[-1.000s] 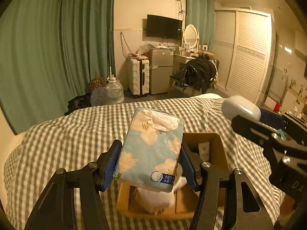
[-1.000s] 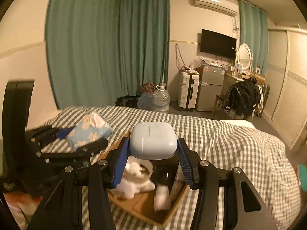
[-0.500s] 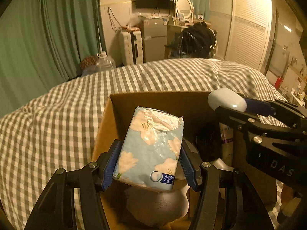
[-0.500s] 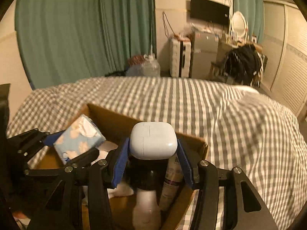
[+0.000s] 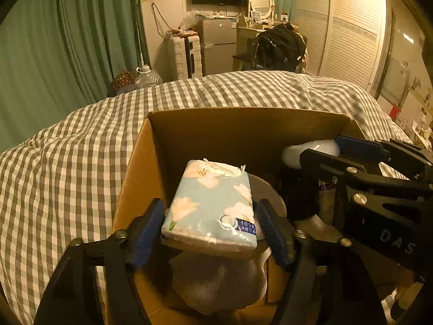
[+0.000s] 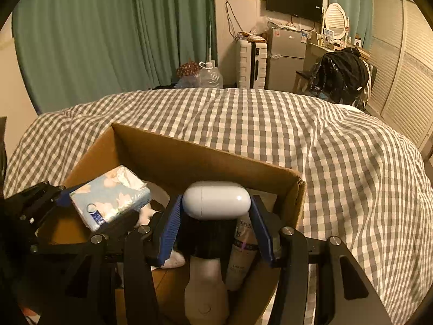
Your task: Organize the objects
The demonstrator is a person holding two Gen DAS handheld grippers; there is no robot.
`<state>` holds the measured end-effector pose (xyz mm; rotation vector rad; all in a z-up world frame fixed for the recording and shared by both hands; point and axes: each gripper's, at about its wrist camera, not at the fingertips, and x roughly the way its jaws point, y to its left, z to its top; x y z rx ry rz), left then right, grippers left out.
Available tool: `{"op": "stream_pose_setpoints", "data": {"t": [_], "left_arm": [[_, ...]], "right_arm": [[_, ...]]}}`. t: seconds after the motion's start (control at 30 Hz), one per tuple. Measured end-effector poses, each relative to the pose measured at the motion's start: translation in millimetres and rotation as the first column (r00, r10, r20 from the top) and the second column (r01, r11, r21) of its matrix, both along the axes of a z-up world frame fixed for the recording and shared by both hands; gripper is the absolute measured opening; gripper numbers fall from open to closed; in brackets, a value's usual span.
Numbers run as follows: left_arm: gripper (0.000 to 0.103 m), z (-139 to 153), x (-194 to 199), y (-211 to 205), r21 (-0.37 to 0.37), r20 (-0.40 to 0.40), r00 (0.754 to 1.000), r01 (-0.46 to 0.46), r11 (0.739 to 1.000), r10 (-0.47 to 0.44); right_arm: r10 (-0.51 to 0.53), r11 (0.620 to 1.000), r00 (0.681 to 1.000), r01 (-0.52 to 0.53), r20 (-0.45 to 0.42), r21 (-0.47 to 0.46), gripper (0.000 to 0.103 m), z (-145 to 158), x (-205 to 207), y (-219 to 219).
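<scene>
Left gripper [image 5: 209, 224] holds tissue pack [image 5: 211, 205], right gripper [image 6: 215, 228] holds white case [image 6: 216, 200], both above box [image 6: 189, 157]; release remains, case at 3 o'clock of pack.

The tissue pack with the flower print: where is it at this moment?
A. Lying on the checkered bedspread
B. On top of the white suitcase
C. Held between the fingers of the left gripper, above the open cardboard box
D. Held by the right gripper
C: the tissue pack sits clamped in the left gripper, over the cardboard box.
</scene>
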<state>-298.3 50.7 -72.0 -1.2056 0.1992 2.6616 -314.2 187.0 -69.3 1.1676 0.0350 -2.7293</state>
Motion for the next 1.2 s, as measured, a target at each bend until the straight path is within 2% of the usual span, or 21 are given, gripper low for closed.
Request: {"op": "stream_pose_setpoints", "data": {"t": [0.1,0.2,0.33,0.5,0.63,0.77,0.97,1.13,1.2], "left_arm": [[0.084,4,7,-5,0.017,-0.017,1.0,-0.013,1.0,0.013],[0.094,8,17,-8,0.029,-0.029,1.0,-0.01,1.0,0.011],[0.095,24,35,-10,0.022,-0.068,0.997,-0.018,1.0,0.019],[0.097,63,62,-10,0.01,-0.145,0.989,-0.02,1.0,0.021],[0.1,103,85,-8,0.02,-0.213,0.976,-0.03,0.999,0.034],[0.102,146,116,-7,0.014,-0.304,0.952,-0.035,0.999,0.037],[0.103,194,165,-10,0.03,-0.407,0.913,-0.032,0.999,0.042],[0.103,213,205,-22,0.079,-0.474,0.878,-0.031,0.996,0.065],[0.103,215,217,-26,0.082,-0.507,0.854,-0.089,0.993,0.118]], "right_arm": [[-0.001,1.0,1.0,0.0,-0.019,-0.014,0.065,4,6,1],[-0.005,0.999,0.999,0.003,-0.054,-0.035,0.068,11,12,2],[-0.039,0.997,0.995,0.034,-0.091,-0.063,0.073,25,31,4],[-0.083,0.993,0.983,0.069,-0.162,-0.093,0.081,58,56,16],[-0.102,0.993,0.971,0.084,-0.215,-0.088,0.082,93,82,20],[-0.118,0.993,0.948,0.104,-0.294,-0.064,0.086,135,114,22],[-0.137,0.99,0.893,0.122,-0.428,-0.063,0.093,194,176,26],[-0.164,0.986,0.841,0.148,-0.515,-0.072,0.099,216,225,31],[-0.164,0.986,0.83,0.146,-0.533,-0.076,0.1,215,240,32]]}}
